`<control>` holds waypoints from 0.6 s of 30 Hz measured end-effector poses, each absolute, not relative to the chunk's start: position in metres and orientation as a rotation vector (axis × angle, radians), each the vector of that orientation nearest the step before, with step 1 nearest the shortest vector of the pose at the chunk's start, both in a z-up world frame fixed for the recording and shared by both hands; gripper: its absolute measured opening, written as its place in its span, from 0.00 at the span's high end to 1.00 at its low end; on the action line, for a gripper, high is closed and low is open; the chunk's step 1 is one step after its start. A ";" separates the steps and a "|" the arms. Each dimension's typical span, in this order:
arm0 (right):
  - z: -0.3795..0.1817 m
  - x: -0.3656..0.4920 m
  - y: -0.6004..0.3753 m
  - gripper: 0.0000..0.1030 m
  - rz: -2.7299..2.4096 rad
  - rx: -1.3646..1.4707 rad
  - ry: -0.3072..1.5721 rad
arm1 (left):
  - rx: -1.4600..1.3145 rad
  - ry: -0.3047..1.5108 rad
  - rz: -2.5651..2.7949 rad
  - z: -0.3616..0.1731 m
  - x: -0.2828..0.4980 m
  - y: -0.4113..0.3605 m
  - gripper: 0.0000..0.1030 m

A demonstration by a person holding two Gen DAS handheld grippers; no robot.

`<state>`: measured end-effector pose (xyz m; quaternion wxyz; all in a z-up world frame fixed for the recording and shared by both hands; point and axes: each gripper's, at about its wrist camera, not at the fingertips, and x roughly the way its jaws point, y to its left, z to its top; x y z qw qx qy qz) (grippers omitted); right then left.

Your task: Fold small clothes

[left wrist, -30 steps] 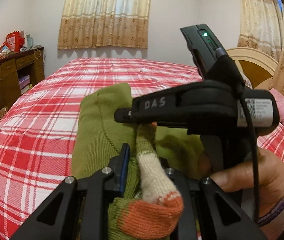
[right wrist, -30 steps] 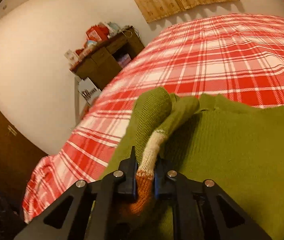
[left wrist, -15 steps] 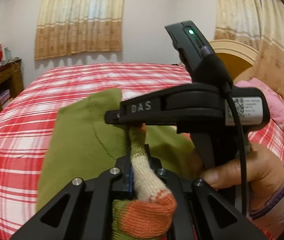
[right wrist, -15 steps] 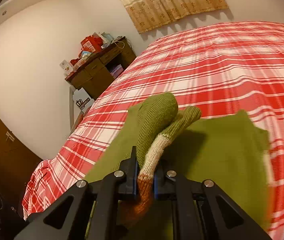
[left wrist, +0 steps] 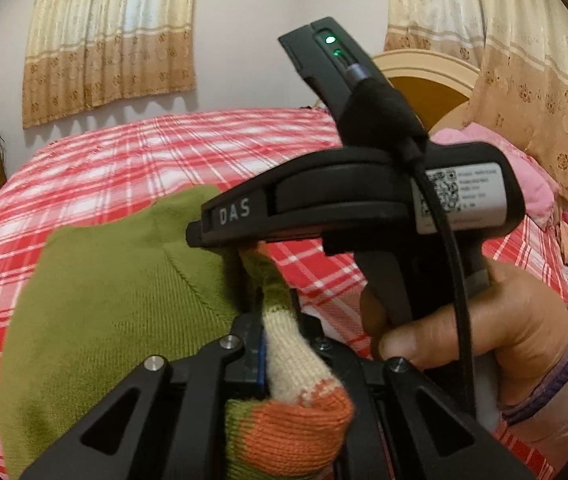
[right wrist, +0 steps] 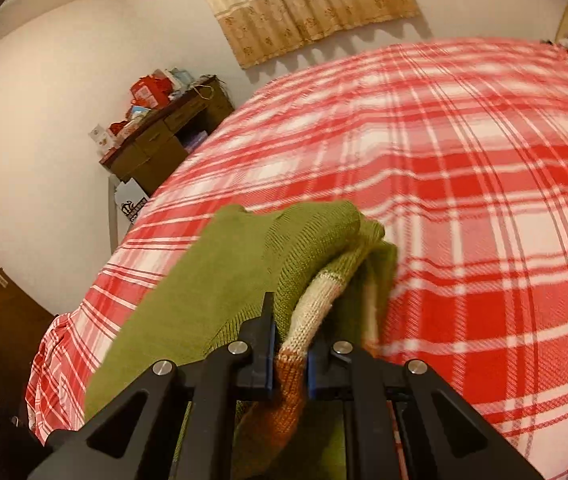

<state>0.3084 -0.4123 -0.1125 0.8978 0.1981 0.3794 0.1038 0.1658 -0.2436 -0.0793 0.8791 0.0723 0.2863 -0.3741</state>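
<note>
A small green knitted sweater (left wrist: 116, 312) lies partly on the red plaid bed (left wrist: 144, 168). Its sleeve ends in a cream and orange striped cuff (left wrist: 295, 412). My left gripper (left wrist: 284, 336) is shut on that cuff, which bulges out toward the camera. A hand (left wrist: 483, 332) holds my right gripper (left wrist: 204, 236) just ahead and to the right, side-on, over the sleeve. In the right wrist view, my right gripper (right wrist: 289, 348) is shut on a striped cuff (right wrist: 311, 304), and the green sweater (right wrist: 212, 280) is bunched up to the left of it.
The plaid sheet (right wrist: 463, 200) spreads wide to the right and far side. A wooden desk (right wrist: 164, 140) with boxes stands at the bed's far left. A headboard (left wrist: 435, 84) and pink bedding (left wrist: 523, 184) are at the right. Curtains (left wrist: 112, 36) hang on the wall.
The left jaws closed onto the cuff. Both hands swept sideways across the bed, dragging the sleeves over the sweater body, which now shows bunched and narrower in the right wrist view.
</note>
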 end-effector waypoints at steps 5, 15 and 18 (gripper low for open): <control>-0.136 0.312 -0.420 0.90 0.202 0.422 0.808 | 0.161 0.657 -0.775 -0.091 0.167 -0.250 0.93; -0.147 0.283 -0.444 0.72 0.231 0.684 0.752 | 0.160 0.694 -0.834 -0.085 0.138 -0.197 0.87; -0.131 0.246 -0.452 0.67 0.156 0.731 0.690 | 0.138 0.686 -0.842 -0.084 0.124 -0.164 0.73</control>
